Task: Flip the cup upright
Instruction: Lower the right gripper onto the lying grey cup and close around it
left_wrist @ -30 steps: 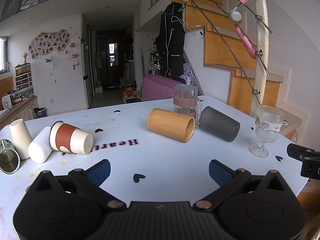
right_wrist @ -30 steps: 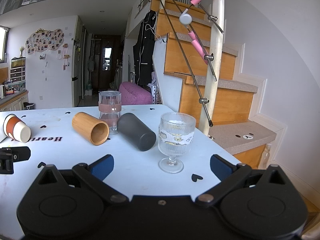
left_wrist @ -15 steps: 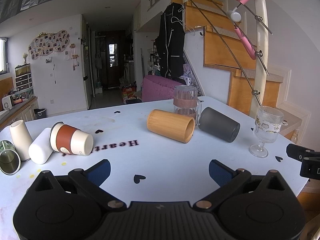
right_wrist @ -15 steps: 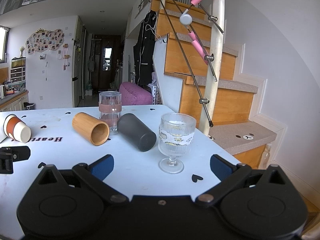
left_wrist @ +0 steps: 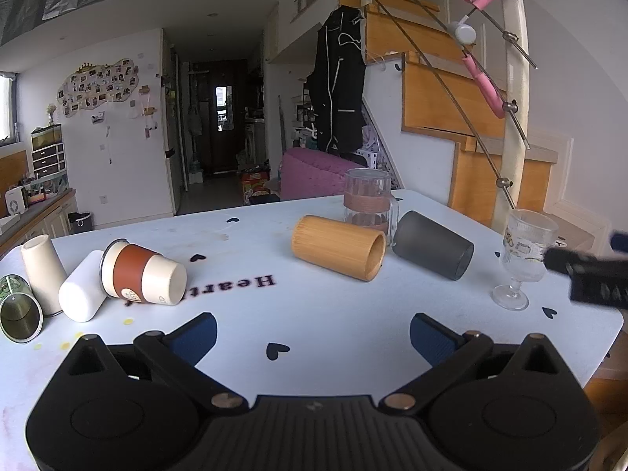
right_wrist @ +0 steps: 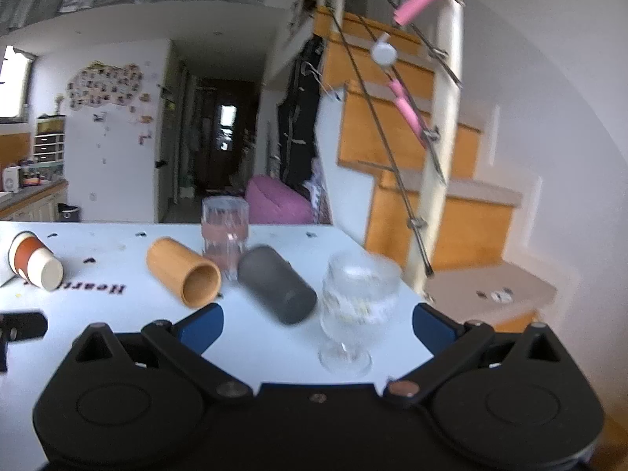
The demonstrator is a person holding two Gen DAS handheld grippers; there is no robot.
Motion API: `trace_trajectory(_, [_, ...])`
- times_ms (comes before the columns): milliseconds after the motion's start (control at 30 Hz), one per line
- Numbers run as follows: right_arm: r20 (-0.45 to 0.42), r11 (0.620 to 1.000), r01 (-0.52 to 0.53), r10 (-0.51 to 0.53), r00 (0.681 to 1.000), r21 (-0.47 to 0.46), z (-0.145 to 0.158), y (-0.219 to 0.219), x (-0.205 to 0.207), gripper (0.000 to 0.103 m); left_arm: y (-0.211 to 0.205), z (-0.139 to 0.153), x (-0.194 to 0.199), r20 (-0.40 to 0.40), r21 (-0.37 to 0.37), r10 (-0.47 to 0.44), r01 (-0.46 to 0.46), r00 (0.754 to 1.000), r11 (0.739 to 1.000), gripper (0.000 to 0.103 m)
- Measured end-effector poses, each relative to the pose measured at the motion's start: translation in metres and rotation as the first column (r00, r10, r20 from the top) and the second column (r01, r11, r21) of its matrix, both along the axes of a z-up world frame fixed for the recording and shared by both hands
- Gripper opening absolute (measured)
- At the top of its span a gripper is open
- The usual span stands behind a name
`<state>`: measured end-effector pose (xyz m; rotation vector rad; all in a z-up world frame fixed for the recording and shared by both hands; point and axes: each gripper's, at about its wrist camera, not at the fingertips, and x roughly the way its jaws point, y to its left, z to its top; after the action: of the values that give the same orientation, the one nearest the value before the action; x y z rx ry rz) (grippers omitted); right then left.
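Note:
Several cups lie on their sides on the white table [left_wrist: 314, 298]: a bamboo cup [left_wrist: 337, 247], a dark grey cup [left_wrist: 431, 250], a cream cup with a brown sleeve [left_wrist: 143, 272] and a white cup [left_wrist: 81, 291]. My left gripper [left_wrist: 312, 333] is open and empty, low over the table's near edge. My right gripper [right_wrist: 317, 324] is open and empty; the dark grey cup [right_wrist: 276, 284] and a stemmed glass [right_wrist: 355, 302] lie just beyond its fingers. The bamboo cup [right_wrist: 184, 276] is to their left.
A clear glass mug [left_wrist: 367, 202] stands upright behind the bamboo cup. The stemmed glass [left_wrist: 524, 255] stands near the table's right edge. A beige cup [left_wrist: 41, 274] stands upside down and a metal tin [left_wrist: 17, 308] lies at far left. A stair railing [right_wrist: 439, 137] rises at right.
My right gripper has moved forward and risen toward the dark grey cup and stemmed glass; its view is blurred. The left gripper has stayed in place. No cup has moved.

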<state>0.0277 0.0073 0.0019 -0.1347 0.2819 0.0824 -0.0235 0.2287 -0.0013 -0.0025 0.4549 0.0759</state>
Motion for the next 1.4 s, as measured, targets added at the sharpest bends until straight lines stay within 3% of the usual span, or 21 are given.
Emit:
trace_trajectory(133, [0.016, 0.995, -0.093, 0.094, 0.995, -0.035, 0.008, 0.007, 0.024, 0.103, 0.002, -0.001, -0.002, -0.001, 0.000, 0.002, -0.002, 1.000, 1.000, 0.103])
trace_trajectory(400, [-0.087, 0.966, -0.219, 0.209, 0.974, -0.138, 0.020, 0.037, 0.099, 0.103, 0.012, -0.004, -0.001, -0.005, -0.008, 0.018, -0.018, 1.000, 1.000, 0.103])
trace_trajectory(600, [-0.250, 0.901, -0.317, 0.247, 0.936, -0.295, 0.017, 0.064, 0.154, 0.103, 0.019, -0.008, -0.004, -0.005, -0.018, 0.028, -0.028, 1.000, 0.999, 0.103])
trace_trajectory(800, [-0.392, 0.834, -0.370, 0.206, 0.897, -0.409, -0.003, 0.090, 0.192, 0.095, 0.024, -0.012, -0.005, -0.011, -0.022, 0.032, -0.032, 0.999, 0.999, 0.103])
trace_trajectory(1167, [-0.482, 0.713, -0.337, -0.001, 0.876, -0.614, -0.043, 0.120, 0.238, 0.094, 0.029, -0.016, -0.006, -0.023, -0.026, 0.039, -0.040, 0.999, 0.999, 0.103])
trace_trajectory(1300, [-0.523, 0.701, -0.356, -0.028, 0.852, -0.618, -0.056, 0.123, 0.243, 0.094, 0.030, -0.015, -0.006, -0.019, -0.027, 0.041, -0.041, 0.999, 0.999, 0.103])
trace_trajectory(1400, [-0.554, 0.695, -0.385, -0.024, 0.832, -0.607, -0.064, 0.124, 0.243, 0.086, 0.030, -0.016, -0.006, -0.019, -0.027, 0.040, -0.040, 0.999, 0.999, 0.103])
